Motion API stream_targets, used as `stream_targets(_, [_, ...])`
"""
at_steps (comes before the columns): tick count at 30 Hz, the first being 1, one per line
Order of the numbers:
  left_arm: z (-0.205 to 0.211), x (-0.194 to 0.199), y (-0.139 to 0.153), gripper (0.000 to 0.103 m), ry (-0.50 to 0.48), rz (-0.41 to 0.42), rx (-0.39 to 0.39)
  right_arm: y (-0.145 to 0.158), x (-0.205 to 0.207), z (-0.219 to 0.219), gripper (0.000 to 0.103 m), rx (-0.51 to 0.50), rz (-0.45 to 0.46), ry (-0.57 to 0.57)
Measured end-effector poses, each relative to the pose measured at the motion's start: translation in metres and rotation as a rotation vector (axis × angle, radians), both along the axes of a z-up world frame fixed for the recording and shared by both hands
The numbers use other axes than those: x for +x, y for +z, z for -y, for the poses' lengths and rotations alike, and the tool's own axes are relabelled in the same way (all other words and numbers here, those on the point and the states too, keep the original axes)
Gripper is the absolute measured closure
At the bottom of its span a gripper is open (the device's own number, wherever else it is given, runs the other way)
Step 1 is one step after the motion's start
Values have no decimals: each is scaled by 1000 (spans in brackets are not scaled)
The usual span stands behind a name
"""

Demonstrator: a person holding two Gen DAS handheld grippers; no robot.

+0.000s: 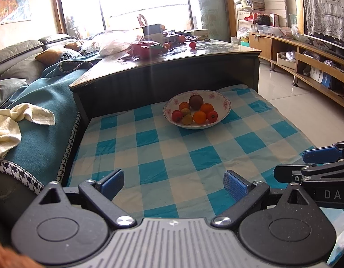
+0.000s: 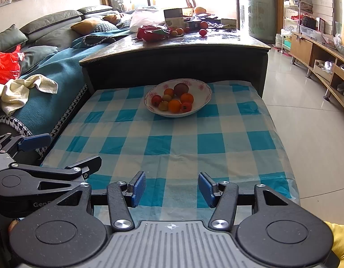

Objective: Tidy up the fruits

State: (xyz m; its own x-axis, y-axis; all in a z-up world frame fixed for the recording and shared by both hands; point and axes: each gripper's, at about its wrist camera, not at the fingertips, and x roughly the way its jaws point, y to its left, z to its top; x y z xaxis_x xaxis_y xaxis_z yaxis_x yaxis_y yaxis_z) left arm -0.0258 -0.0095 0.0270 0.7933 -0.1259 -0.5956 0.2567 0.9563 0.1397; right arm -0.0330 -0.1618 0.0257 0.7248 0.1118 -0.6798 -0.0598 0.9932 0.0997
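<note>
1. A floral-rimmed bowl [image 1: 197, 109] of fruit [image 1: 195, 111], oranges, small red fruits and one dark round fruit, sits at the far end of the blue checked cloth [image 1: 172, 156], near the dark coffee table [image 1: 167, 73].
2. Bare cloth lies all round the bowl; the cloth's edge drops to tiled floor [image 2: 305, 122] at 3 o'clock, a sofa [image 1: 38, 111] at 9 o'clock.
3. The left gripper [image 1: 173, 184] and right gripper [image 2: 172, 188] both have their jaws spread, empty, with the bowl well apart at 12 o'clock.

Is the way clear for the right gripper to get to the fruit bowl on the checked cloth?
Probably yes. The right gripper is open and aimed at the bowl, with only bare checked cloth between them. The left gripper sits off to its side.
</note>
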Motion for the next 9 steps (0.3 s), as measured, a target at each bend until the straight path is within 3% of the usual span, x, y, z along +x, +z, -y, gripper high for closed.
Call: stream_targets(9, [1, 1, 2, 0, -1, 33, 37, 0, 1, 2, 55, 6, -3, -8])
